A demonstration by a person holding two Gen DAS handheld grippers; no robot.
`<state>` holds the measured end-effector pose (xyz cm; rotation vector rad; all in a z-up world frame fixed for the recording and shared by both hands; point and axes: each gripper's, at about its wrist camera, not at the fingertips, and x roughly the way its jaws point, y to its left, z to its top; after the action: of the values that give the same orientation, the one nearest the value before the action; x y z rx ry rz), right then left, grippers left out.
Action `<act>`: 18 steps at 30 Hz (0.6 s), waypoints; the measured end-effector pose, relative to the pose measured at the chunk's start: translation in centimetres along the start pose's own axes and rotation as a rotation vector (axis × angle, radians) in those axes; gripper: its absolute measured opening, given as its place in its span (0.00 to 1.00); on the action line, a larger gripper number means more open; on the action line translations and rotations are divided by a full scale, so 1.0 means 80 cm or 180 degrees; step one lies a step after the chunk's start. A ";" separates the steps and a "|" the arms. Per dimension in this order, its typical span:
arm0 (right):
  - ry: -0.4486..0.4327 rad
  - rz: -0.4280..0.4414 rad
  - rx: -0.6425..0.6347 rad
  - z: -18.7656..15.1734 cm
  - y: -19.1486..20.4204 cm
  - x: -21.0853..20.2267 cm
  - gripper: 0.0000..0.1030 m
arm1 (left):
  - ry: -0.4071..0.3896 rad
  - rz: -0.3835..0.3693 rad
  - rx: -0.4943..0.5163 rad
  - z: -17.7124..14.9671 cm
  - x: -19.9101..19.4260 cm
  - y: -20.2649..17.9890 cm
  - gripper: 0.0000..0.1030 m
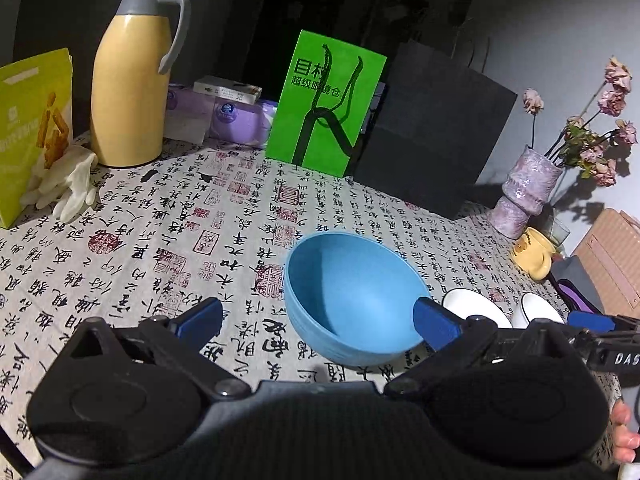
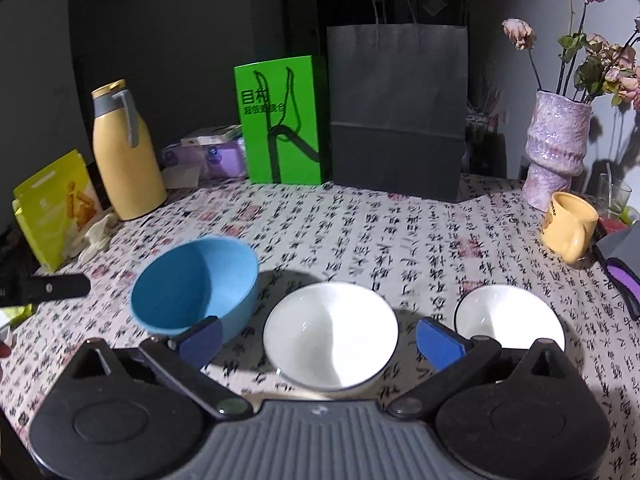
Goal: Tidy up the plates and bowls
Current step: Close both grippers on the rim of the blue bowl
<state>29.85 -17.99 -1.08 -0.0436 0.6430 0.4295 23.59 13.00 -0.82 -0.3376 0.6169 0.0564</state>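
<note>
Left wrist view: my left gripper point(image 1: 318, 322) stands wide open and empty, the blue bowl point(image 1: 352, 300) dead ahead, its right finger over the rim. Right wrist view: my right gripper point(image 2: 318, 338) is likewise spread and empty, the middle white bowl point(image 2: 330, 336) directly ahead between its fingers, the second white bowl point(image 2: 508, 316) right, on the calligraphy tablecloth point(image 2: 400, 232).

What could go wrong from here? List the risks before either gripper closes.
1. The blue bowl looks tilted; a pinch on one rim by the open left gripper may tip or slide it.
2. The two white bowls sit close together, so the open right gripper could knock the second.
3. The yellow mug and vase stand near the table edge; a wide swing might hit them.
</note>
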 end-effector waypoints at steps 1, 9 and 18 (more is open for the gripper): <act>0.0017 0.0009 0.0028 0.006 -0.001 0.002 1.00 | 0.0025 -0.0002 -0.0007 0.003 0.004 0.001 1.00; 0.0024 0.0025 -0.0085 0.047 0.020 0.014 1.00 | 0.0191 0.0004 -0.0088 0.027 0.031 0.014 1.00; 0.0253 0.0235 0.0125 0.094 0.035 0.042 1.00 | 0.0288 0.0054 -0.0102 0.050 0.053 0.024 1.00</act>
<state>35.41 -12.87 3.21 0.0004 0.7328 0.4880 29.00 15.89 -0.81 -0.3674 0.7091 0.0675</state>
